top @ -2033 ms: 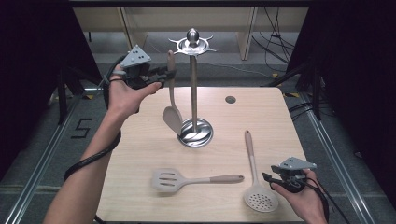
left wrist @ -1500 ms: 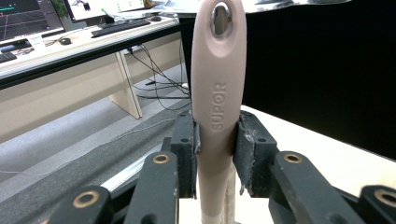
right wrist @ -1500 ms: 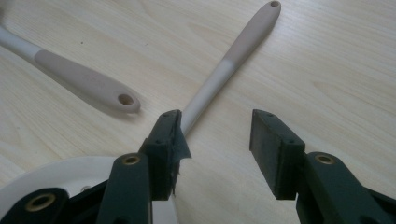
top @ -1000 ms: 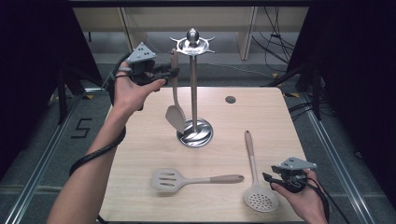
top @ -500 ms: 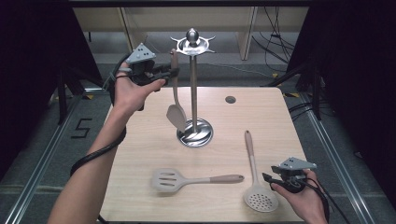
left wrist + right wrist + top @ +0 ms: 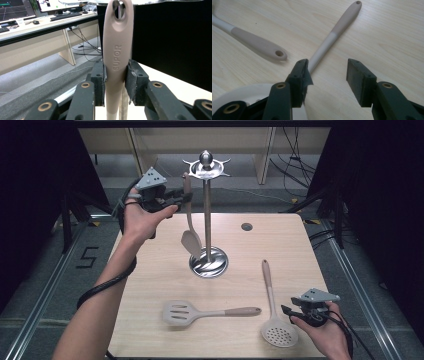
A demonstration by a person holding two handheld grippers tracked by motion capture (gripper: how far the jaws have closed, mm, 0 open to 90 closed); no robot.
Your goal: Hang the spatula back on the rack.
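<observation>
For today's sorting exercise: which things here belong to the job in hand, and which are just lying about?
In the job:
- left gripper, fingers shut on the spoon
- spoon, its handle hole at a hook
- utensil stand

Lying about:
- slotted turner
- skimmer
- right gripper, open, resting near the skimmer

The beige silicone spoon with the long handle hangs upright, its hole at the hook of the steel utensil stand, bowl down just above the stand's round base. Its handle sits clamped between the left gripper's pads.
</observation>
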